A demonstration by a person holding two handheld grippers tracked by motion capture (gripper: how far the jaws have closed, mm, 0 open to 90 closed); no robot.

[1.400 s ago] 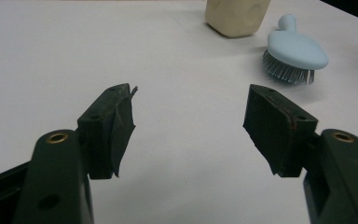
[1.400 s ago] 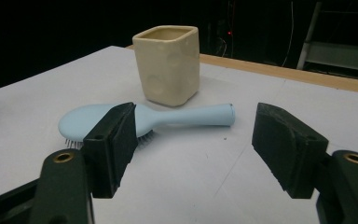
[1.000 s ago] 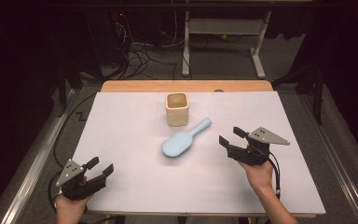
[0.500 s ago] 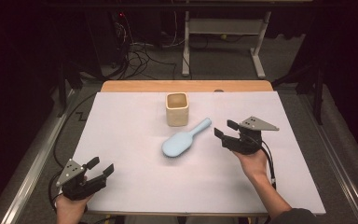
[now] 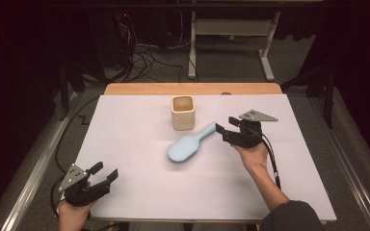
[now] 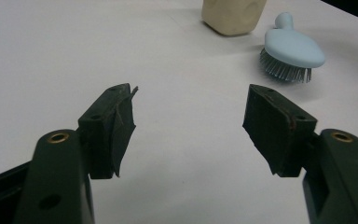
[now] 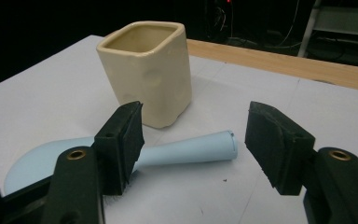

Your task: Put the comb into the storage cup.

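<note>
Right gripper (image 7: 193, 142): black padded jaws stand apart, having just been closing a little, with nothing pressed between them; the free end of the pale blue plastic hairbrush (image 5: 189, 146) handle lies on the table in the gap, nearer the left pad, neither pad touching it. In the high view the right gripper (image 5: 223, 131) sits at the handle tip, right of table centre, the person's hand behind it. The brush lies bristles down on the white table cover (image 5: 125, 144), handle pointing far-right, oval head near-left. Just beyond the handle stands the cream square-sided ceramic cup (image 5: 183, 112), upright, mouth open, close to the brush but apart from it. Left gripper (image 5: 103, 173): jaws apart, empty, resting at the near-left corner, well apart from brush and cup; from the left gripper view (image 6: 189, 126) both lie far ahead. Judgement: approach to a grasp on the handle, not yet made. Risks: the jaws straddle only the very end of a smooth tapered handle, so a clamp there could let the heavier head swing down or the handle squirt out; the left pad riding over the handle could push the brush sideways; the cup is close enough that a lift or swing could knock it over.
</note>
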